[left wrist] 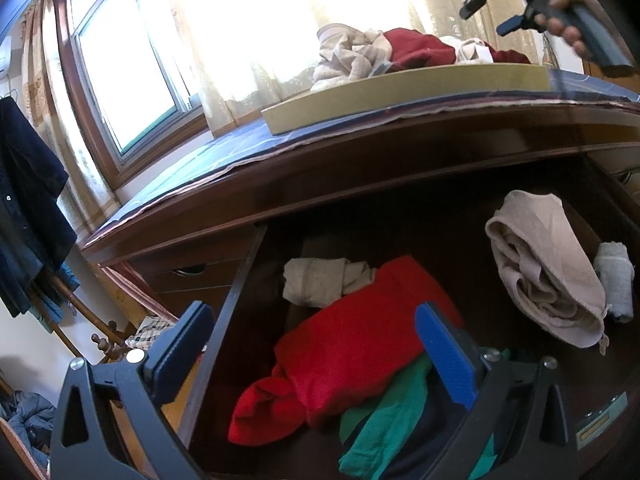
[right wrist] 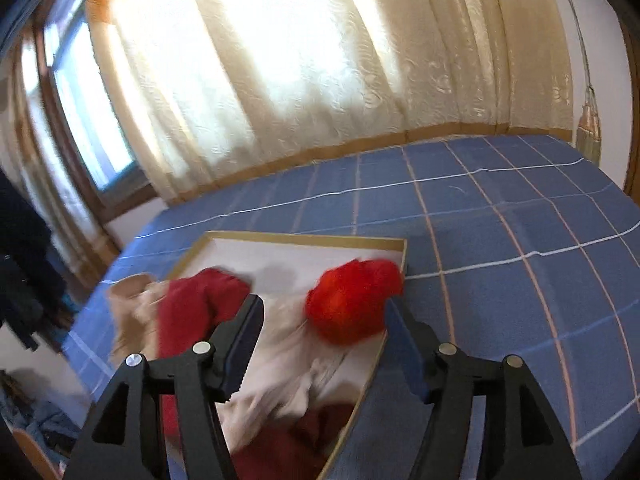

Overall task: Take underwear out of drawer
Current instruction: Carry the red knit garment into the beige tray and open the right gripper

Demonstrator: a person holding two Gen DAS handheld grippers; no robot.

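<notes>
The open drawer (left wrist: 236, 292) holds a red garment (left wrist: 360, 344), a beige pair of underwear (left wrist: 548, 264), a cream piece (left wrist: 320, 284) and a green garment (left wrist: 384, 420). My left gripper (left wrist: 316, 344) hovers open above the red garment, touching nothing. On the dresser top stands a shallow tray (right wrist: 304, 238) with beige (right wrist: 132, 304) and dark red (right wrist: 196, 308) garments. My right gripper (right wrist: 320, 332) is open over the tray. A bright red bunched garment (right wrist: 352, 300) sits blurred just past its fingertips, free of the pads. The left wrist view shows the right gripper (left wrist: 486, 18) held by a hand above the tray (left wrist: 400, 96).
A blue checked cloth (right wrist: 500, 220) covers the dresser top, with bare room right of the tray. A white rolled item (left wrist: 616, 280) lies at the drawer's right wall. Curtains (right wrist: 300, 60) and a window (left wrist: 120, 72) stand behind. Dark clothes (left wrist: 28, 208) hang at left.
</notes>
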